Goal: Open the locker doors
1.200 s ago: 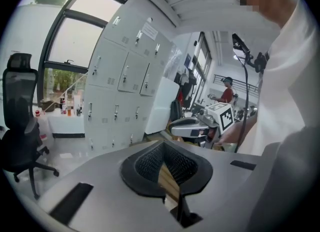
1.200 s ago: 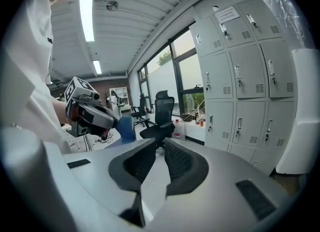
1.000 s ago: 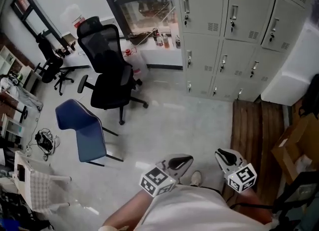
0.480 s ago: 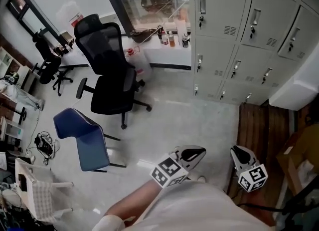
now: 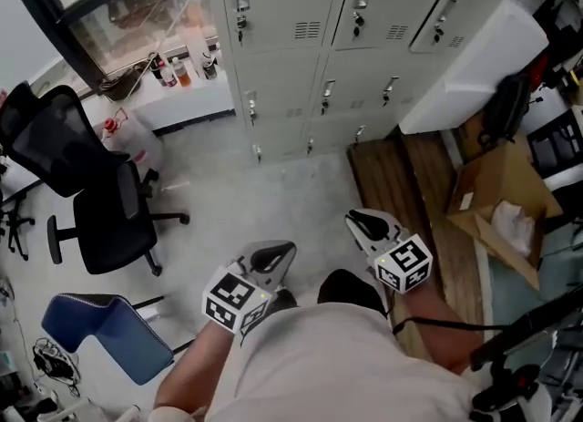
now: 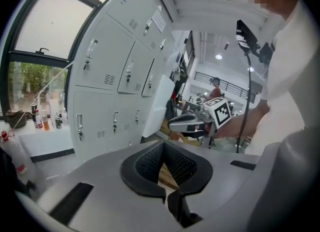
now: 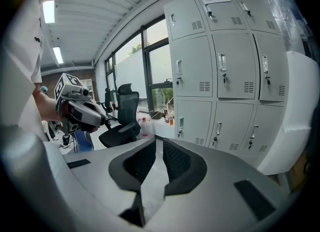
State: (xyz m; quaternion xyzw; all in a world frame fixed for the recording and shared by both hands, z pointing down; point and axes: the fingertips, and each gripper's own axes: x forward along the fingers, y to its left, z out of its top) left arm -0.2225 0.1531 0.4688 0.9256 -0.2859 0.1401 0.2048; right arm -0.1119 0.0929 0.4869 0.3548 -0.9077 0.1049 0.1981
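Observation:
A bank of grey lockers (image 5: 301, 10) stands ahead with every door closed, each with a small handle and a key below it. The same lockers show in the left gripper view (image 6: 115, 75) and in the right gripper view (image 7: 225, 75). My left gripper (image 5: 273, 256) and right gripper (image 5: 364, 222) are held side by side in front of my body, well short of the doors. The left gripper's (image 6: 162, 145) pads meet at the tips with nothing between them. The right gripper (image 7: 158, 140) is shut and empty too.
A white slab (image 5: 465, 65) leans against the right lockers. Dark wooden boards (image 5: 410, 183) lie on the floor below it, beside an opened cardboard box (image 5: 496, 197). A black office chair (image 5: 82, 183) and a blue chair (image 5: 100, 329) stand at the left. Bottles (image 5: 182, 69) line the window ledge.
The head view has swung round so the lockers are now central and the chairs sit at the left. Both grippers have travelled with the body towards the lockers, jaws still shut.

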